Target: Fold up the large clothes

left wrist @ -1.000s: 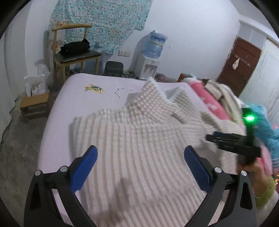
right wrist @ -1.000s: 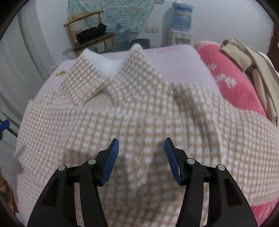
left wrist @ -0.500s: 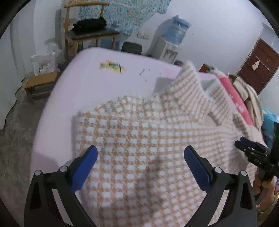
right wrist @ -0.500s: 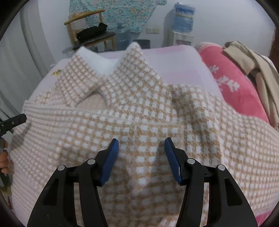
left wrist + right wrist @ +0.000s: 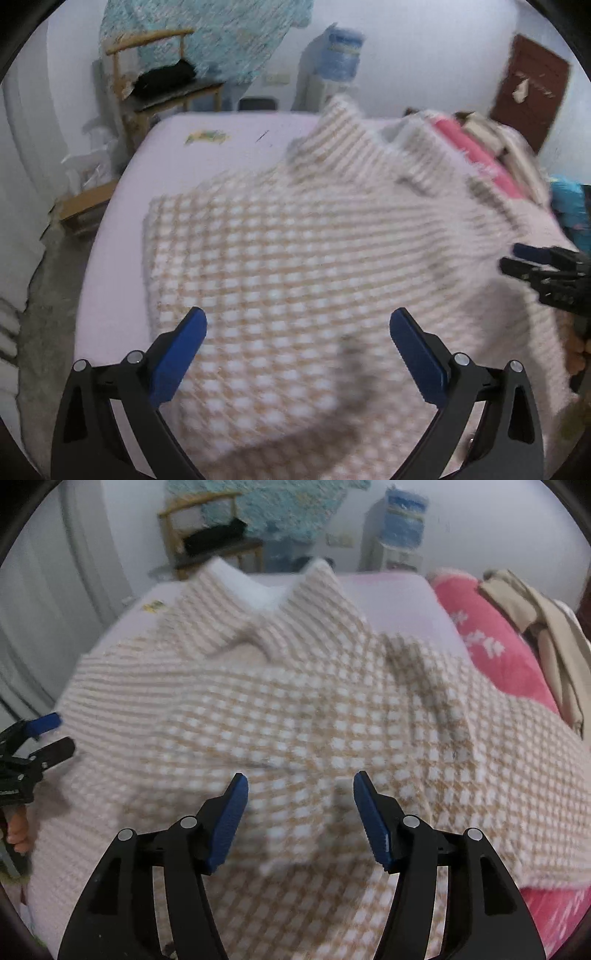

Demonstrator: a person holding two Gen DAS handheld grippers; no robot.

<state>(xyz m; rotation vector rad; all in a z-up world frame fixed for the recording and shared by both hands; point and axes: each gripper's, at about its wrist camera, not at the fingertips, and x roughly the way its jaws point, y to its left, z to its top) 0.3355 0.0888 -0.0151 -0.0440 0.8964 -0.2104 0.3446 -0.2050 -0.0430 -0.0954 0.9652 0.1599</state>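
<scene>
Two grippers hang over a checked coat on a bed.

The coat (image 5: 295, 258) lies spread flat on the pink bed (image 5: 207, 162), with its collar (image 5: 266, 602) at the far end. The left gripper (image 5: 297, 328) is wide, with nothing between its blue pads (image 5: 177, 354), and it hangs above the near part of the coat. The right gripper (image 5: 301, 794) is half wide and opening, with nothing pinched; it also hangs above the near part of the coat, on the coat's right side. A red blanket (image 5: 491, 638) lies just right of the coat. A wooden chair (image 5: 155, 81) and a water jug (image 5: 341, 55) stand past the coat's far end, by the wall.
</scene>
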